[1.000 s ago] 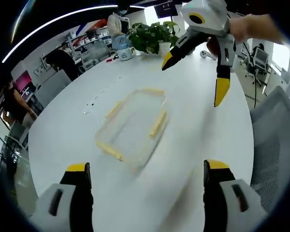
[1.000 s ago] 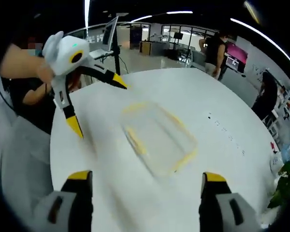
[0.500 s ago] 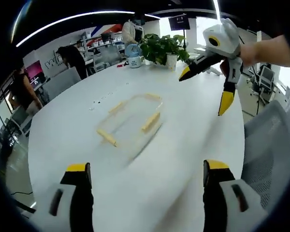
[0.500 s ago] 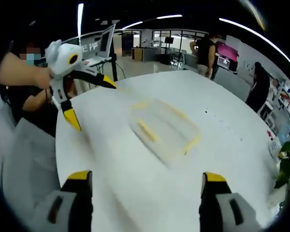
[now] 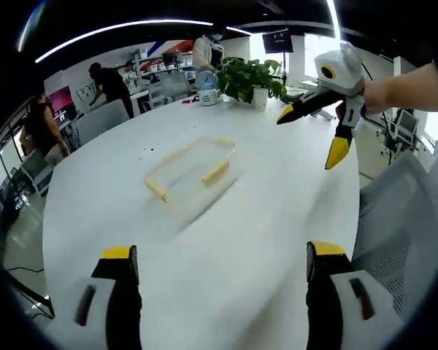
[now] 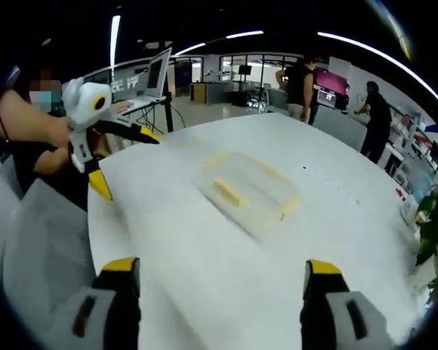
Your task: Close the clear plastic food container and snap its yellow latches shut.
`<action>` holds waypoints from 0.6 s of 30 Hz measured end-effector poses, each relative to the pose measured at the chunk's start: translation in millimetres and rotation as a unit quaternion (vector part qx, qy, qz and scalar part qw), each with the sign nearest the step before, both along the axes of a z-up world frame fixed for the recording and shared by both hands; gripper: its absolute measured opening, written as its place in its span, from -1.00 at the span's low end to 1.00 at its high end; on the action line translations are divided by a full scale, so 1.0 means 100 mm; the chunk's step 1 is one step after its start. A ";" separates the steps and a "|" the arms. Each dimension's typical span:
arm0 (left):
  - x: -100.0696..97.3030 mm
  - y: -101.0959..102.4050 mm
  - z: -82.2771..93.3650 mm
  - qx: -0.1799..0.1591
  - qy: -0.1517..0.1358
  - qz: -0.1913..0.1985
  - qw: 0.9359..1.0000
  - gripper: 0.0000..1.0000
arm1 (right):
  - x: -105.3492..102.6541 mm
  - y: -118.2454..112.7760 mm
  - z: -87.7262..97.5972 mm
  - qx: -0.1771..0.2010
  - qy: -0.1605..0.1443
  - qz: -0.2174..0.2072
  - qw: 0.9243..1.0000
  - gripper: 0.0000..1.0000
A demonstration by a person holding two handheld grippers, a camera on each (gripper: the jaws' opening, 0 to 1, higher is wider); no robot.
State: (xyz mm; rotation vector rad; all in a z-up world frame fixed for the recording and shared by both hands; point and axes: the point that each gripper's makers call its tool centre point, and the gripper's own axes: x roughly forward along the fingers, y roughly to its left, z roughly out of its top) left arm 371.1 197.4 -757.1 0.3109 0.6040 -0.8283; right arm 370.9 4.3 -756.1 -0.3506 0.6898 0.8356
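Lying flat near the middle of the big round white desk (image 5: 226, 240): the clear plastic food container with yellow latches (image 5: 192, 175), a little above the center of the left gripper view. Sitting just above the center of the right gripper view too (image 6: 250, 188). Looking closed already, with the lid on, though too blurry to be sure. Yellow latches sticking out along the sides, so probably not snapped down yet.

Holding the left tool (image 5: 223, 255) low at the bottom of the left gripper view, jaws spread wide, gripping nothing. Showing again at the upper left of the right gripper view (image 6: 124, 157), lifted off the desk.

Holding the right tool (image 6: 219, 266) at the bottom of the right gripper view, jaws spread wide too, gripping nothing. Showing at the upper right of the left gripper view (image 5: 314, 131), up in the air.

Keeping both tools well apart from the container, one on each side, likely to press the latches on both sides.

Standing at the far edge of the desk, upper middle of the left gripper view: a green leafy plant in a white pot (image 5: 250, 76).
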 end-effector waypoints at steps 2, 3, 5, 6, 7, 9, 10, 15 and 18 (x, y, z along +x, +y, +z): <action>-0.05 0.00 0.00 -0.007 0.001 0.002 1.000 0.88 | -0.03 -0.03 0.01 0.005 -0.003 -0.007 1.000 0.84; -0.07 0.01 -0.01 -0.004 0.000 0.001 1.000 0.88 | -0.04 -0.03 0.01 0.007 -0.004 -0.010 1.000 0.84; -0.10 0.03 -0.02 -0.003 -0.001 -0.001 1.000 0.88 | -0.07 -0.05 0.01 0.010 -0.010 -0.012 1.000 0.84; -0.12 0.03 -0.03 -0.007 0.002 -0.001 1.000 0.88 | -0.09 -0.05 0.01 0.011 -0.010 -0.013 1.000 0.85; -0.13 0.04 -0.03 -0.007 0.004 0.000 1.000 0.88 | -0.10 -0.06 -0.01 0.009 -0.009 -0.014 1.000 0.84; -0.15 0.05 -0.02 -0.012 0.003 0.004 1.000 0.88 | -0.12 -0.08 -0.02 0.012 -0.011 -0.021 1.000 0.83; -0.15 0.06 0.01 -0.018 0.000 0.008 1.000 0.88 | -0.14 -0.08 -0.01 0.018 -0.011 -0.026 0.999 0.84; -0.22 0.07 -0.01 -0.025 -0.004 0.009 1.000 0.88 | -0.22 -0.09 -0.01 0.022 -0.021 -0.031 0.999 0.83; -0.29 0.08 -0.01 -0.037 0.000 0.014 0.999 0.88 | -0.25 -0.12 -0.01 0.025 -0.027 -0.037 0.999 0.84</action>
